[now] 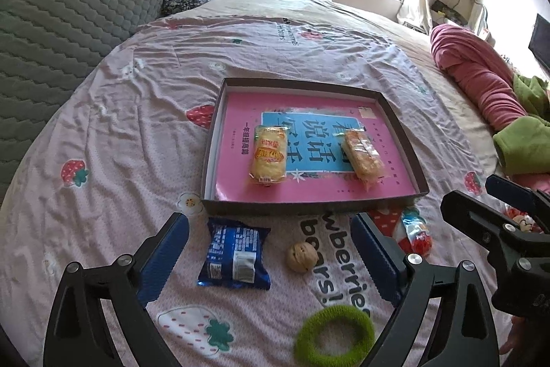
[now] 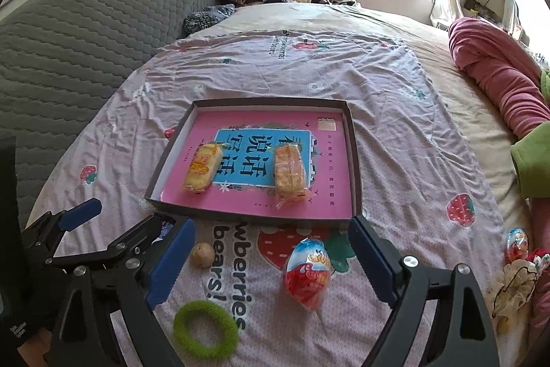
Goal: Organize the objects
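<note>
Both grippers hang above the bed with jaws wide apart and nothing between the pads. The left gripper (image 1: pixel 271 260) is over a blue packet (image 1: pixel 234 258) and a walnut (image 1: pixel 301 257); the right gripper (image 2: pixel 271 260) is over a red and blue foil egg (image 2: pixel 307 274).

Only the left view shows the blue packet fully; in the right view the left gripper hides it. Only the right view shows a second foil egg (image 2: pixel 515 244) near the right edge, and a pale lacy thing (image 2: pixel 512 289) beside it. Both views show the green ring (image 1: pixel 334 335) in front, and the tray (image 1: pixel 388 107) behind the small things. In the tray lie two wrapped cakes, well apart: a yellow cake (image 1: pixel 268 158) on the left and an orange cake (image 1: pixel 364 155) on the right.

The sheet (image 1: pixel 144 133) has strawberries and the words "wberries" and "bears!", partly covered. The pink book cover in the tray carries big Chinese characters on a blue field, upside down to the camera. The print on the packet is too small to read.
</note>
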The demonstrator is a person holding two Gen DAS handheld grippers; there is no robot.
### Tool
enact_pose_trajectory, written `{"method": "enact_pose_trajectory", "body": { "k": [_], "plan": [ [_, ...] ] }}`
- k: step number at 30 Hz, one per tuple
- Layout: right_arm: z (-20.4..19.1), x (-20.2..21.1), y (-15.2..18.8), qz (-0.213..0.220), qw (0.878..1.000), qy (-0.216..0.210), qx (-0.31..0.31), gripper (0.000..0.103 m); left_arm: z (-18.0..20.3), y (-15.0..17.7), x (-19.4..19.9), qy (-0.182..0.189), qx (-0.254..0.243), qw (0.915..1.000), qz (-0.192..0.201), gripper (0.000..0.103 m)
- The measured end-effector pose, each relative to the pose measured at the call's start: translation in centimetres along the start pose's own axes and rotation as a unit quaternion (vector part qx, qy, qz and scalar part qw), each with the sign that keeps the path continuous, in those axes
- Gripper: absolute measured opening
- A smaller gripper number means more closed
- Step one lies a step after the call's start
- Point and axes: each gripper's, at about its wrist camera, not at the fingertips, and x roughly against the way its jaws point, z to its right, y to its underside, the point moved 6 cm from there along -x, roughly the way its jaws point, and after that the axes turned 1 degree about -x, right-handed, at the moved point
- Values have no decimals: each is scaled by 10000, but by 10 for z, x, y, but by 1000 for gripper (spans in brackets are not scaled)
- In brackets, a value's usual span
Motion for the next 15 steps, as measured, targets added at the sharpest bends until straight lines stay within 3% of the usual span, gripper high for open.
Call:
{"method": "enact_pose_trajectory", "body": {
  "k": [12,15],
  "plan": [
    [-1,34,13,278,9996,-42,26,98,0,13,32,87,-79,9999,127,96],
    [1,44,16,358,9994,-28,4,101,0,16,41,143,-73,9997,184,103]
  ]
}}
